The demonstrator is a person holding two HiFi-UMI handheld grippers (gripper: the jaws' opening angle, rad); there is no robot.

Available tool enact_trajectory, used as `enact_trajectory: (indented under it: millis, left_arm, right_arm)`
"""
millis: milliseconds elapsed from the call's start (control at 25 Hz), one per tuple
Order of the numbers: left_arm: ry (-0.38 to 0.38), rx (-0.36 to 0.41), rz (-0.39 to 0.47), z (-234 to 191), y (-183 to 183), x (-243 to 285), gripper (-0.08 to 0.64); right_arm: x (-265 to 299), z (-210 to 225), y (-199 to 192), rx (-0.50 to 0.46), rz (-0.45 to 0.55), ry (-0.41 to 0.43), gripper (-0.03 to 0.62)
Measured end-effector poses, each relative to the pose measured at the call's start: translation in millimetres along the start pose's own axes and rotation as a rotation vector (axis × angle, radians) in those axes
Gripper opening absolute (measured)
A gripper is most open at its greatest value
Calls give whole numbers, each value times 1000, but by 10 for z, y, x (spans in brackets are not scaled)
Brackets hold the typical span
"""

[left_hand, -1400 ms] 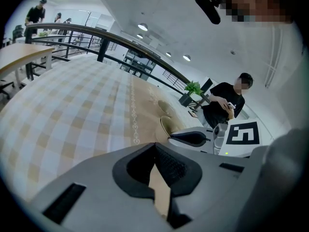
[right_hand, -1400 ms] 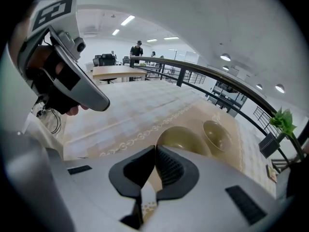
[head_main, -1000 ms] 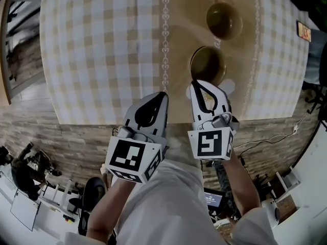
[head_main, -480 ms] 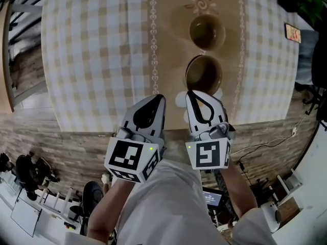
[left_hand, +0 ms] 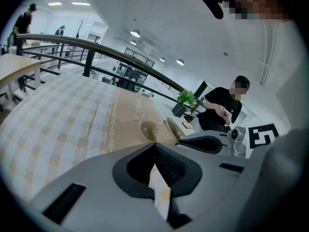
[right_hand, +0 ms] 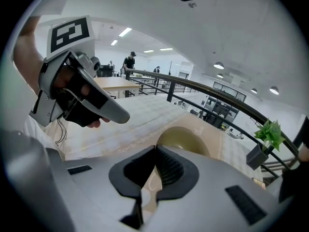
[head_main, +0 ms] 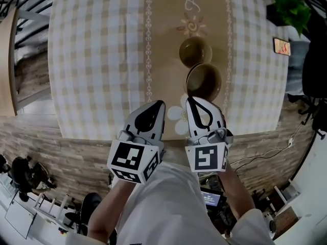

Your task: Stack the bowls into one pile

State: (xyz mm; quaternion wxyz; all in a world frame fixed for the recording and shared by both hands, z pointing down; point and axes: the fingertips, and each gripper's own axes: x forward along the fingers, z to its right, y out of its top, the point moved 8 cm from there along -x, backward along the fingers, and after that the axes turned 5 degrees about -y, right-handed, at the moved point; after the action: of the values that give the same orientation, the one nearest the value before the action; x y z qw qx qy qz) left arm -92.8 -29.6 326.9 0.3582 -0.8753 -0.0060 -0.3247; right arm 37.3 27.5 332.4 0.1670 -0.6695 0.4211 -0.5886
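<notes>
Left claw (head_main: 158, 104) and right claw (head_main: 190, 100) closed on nothing at the checked-cloth table's (head_main: 97, 60) near edge; nearer olive-brown round bowl (head_main: 203, 80) and farther olive-brown round bowl (head_main: 195, 51) both empty.

Left gripper (head_main: 159, 104) and right gripper (head_main: 190, 100) side by side, jaws together, empty

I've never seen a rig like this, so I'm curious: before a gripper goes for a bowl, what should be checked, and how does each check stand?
1. Both bowls upright on the table: ok; near bowl and far bowl sit open side up.
2. Right gripper empty: ok; nothing between its jaws.
3. Right jaws apart enough to take a rim: not ok; they are together.
4. Left gripper out of the way: ok; empty, jaws together, left of the bowls.
5. Gap between the bowls: cannot tell; rims look very close.
</notes>
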Motion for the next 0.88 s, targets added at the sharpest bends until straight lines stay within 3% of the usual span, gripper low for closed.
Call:
enact_trajectory:
  millis: [240,680,880]
  left_arm:
    - [21,-3,21,23,225,199,20]
    - [74,-27,26,-29,265,526,21]
    - [85,-44,9,-60,185,660,21]
  right_arm:
    - [211,316,107,-28,20,6,40]
    - [526,546,8,-82,42,74,40]
    - [714,593,-90,-64,37,92,40]
